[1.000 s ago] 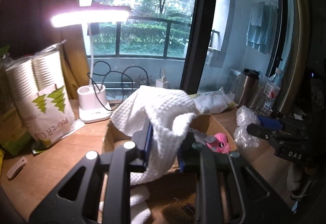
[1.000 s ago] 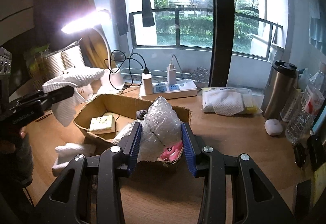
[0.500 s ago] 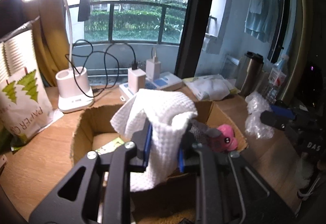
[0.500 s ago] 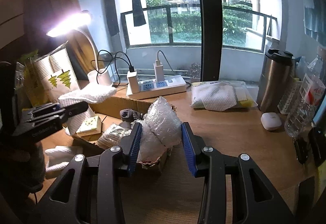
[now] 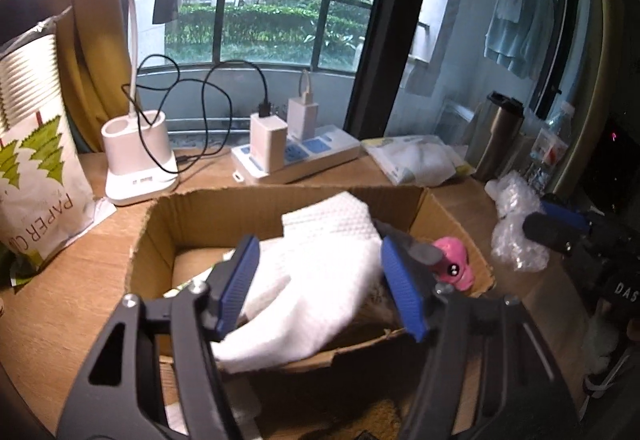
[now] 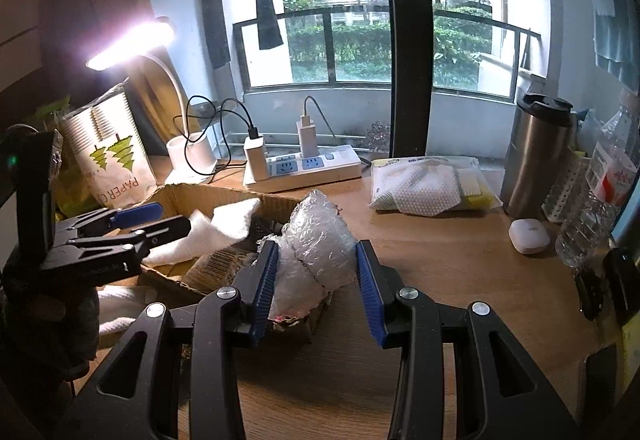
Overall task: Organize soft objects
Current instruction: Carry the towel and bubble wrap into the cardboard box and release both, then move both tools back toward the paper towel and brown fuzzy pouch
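Note:
A brown cardboard box (image 5: pixel 160 216) sits on the wooden desk. A white waffle cloth (image 5: pixel 316 280) lies inside it, draped over the near wall. My left gripper (image 5: pixel 320 280) is open, its blue pads on either side of the cloth without pinching it. A pink plush toy (image 5: pixel 454 266) sits at the box's right edge. My right gripper (image 6: pixel 316 272) is shut on a clear bubble-wrap bundle (image 6: pixel 316 240), held beside the box's right end; it also shows in the left wrist view (image 5: pixel 516 232). The left gripper (image 6: pixel 160 218) and cloth (image 6: pixel 212 236) show in the right wrist view.
A lit desk lamp with white base (image 5: pixel 136 156), a paper-cup bag (image 5: pixel 36 176), a power strip with chargers (image 5: pixel 296 156), a packet of cloths (image 6: pixel 428 184), a steel tumbler (image 6: pixel 536 152), a white earbud case (image 6: pixel 530 236) and water bottles (image 6: pixel 600 192) stand around the box.
My left gripper lowered the white cloth into the box and opened, letting it go. My right gripper still holds the bubble wrap and has shifted slightly towards the box.

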{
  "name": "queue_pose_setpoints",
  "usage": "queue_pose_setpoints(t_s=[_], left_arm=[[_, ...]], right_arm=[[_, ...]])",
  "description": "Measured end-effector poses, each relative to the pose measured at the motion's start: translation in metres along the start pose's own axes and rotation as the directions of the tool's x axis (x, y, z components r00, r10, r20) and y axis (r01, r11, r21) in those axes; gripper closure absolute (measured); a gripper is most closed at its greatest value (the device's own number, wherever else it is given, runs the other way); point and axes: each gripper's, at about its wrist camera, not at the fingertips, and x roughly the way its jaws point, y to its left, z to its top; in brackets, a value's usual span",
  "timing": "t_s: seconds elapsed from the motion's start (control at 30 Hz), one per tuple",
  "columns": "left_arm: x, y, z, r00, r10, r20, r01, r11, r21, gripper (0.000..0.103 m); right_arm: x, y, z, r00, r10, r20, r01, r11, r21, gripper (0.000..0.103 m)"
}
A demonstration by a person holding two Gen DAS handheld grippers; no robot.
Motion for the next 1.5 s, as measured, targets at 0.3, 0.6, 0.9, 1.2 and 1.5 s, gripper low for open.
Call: queue_pose_setpoints(t_s=[0.3, 0.6, 0.9, 1.2, 1.5], left_arm=[[-0.027, 0.019, 0.0, 0.999, 0.017, 0.04, -0.016, 1.0, -0.022, 0.038], [-0.048, 0.049, -0.009, 0.997, 0.043, 0.057, -0.04, 0.997, -0.061, 0.038], [-0.052, 0.077, -0.02, 0.997, 0.06, 0.043, -0.055, 0.994, -0.099, 0.038], [-0.048, 0.084, -0.025, 0.998, 0.056, 0.029, -0.052, 0.992, -0.115, 0.038], [-0.058, 0.081, -0.025, 0.997, 0.057, 0.047, -0.051, 0.992, -0.115, 0.038]], right_arm=[[0.0, 0.021, 0.004, 1.0, 0.009, 0.004, -0.009, 0.999, -0.031, 0.061], [0.011, 0.049, 0.008, 1.0, 0.025, -0.011, -0.025, 0.998, -0.063, 0.061], [0.045, 0.064, 0.008, 0.997, -0.013, -0.074, 0.008, 0.998, -0.064, 0.061], [0.07, 0.064, 0.0, 0.989, -0.032, -0.147, 0.024, 0.998, -0.052, 0.059], [0.067, 0.063, 0.002, 0.987, -0.056, -0.149, 0.052, 0.998, -0.037, 0.045]])
